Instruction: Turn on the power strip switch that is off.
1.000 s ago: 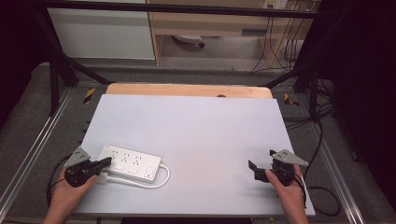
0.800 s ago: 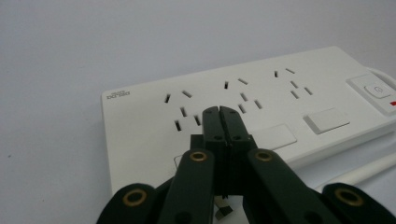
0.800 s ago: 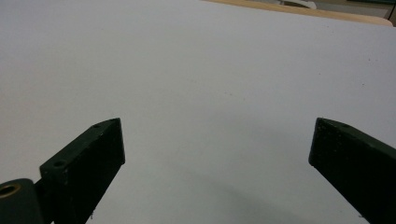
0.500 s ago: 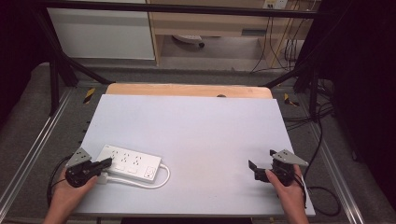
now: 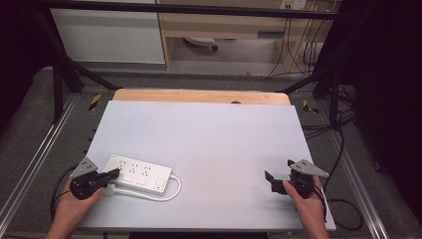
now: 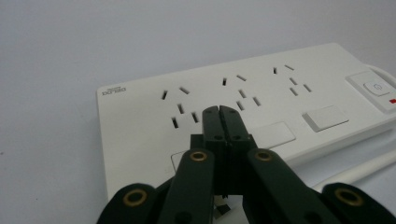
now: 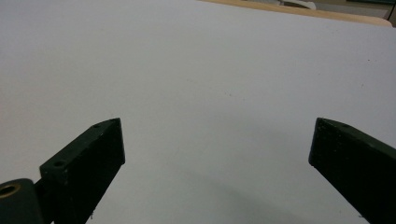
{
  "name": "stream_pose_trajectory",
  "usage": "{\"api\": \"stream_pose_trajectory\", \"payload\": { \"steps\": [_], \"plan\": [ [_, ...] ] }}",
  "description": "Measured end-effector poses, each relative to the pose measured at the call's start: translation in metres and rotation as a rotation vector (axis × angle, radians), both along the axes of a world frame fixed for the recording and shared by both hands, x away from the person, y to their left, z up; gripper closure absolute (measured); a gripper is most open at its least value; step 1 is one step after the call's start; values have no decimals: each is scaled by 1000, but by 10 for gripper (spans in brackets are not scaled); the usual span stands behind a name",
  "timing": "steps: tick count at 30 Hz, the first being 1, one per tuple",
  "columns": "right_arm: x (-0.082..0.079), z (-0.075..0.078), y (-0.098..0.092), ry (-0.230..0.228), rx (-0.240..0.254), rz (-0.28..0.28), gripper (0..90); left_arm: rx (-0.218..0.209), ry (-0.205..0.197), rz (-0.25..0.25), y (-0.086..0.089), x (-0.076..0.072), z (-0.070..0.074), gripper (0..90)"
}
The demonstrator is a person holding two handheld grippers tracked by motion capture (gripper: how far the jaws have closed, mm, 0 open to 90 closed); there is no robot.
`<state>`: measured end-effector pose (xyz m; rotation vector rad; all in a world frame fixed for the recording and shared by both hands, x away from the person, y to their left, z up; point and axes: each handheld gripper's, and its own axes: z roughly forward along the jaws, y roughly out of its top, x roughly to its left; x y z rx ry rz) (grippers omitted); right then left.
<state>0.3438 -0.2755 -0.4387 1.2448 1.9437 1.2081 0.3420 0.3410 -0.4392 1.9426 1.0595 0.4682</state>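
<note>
A white power strip lies on the white table near its front left, with a white cable looping from its right end. My left gripper is shut, its tips resting over the strip's near left part. In the left gripper view the closed tips sit above the strip, close to a flat button, with nothing between them. My right gripper stands open near the front right of the table. In the right gripper view its tips are wide apart over bare tabletop.
A wooden board edge runs along the table's far side. Metal frame rails flank the table. Cables hang off the right side. A white cabinet stands beyond.
</note>
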Motion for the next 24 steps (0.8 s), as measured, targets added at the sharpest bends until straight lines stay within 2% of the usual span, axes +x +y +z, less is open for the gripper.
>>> {"api": "stream_pose_trajectory", "payload": {
  "steps": [9,11,13,14,24],
  "plan": [
    [0,0,0,2,0,0,39,14,11,-4,-1,0,0,900],
    [0,0,1,4,1,1,39,0,25,-34,-4,1,-1,900],
    [0,0,1,2,1,1,39,48,11,-41,-9,0,1,900],
    [0,0,1,1,-1,1,40,57,6,-39,-11,0,1,900],
    [0,0,0,1,0,-1,39,22,-10,-32,-8,0,0,900]
  ]
}}
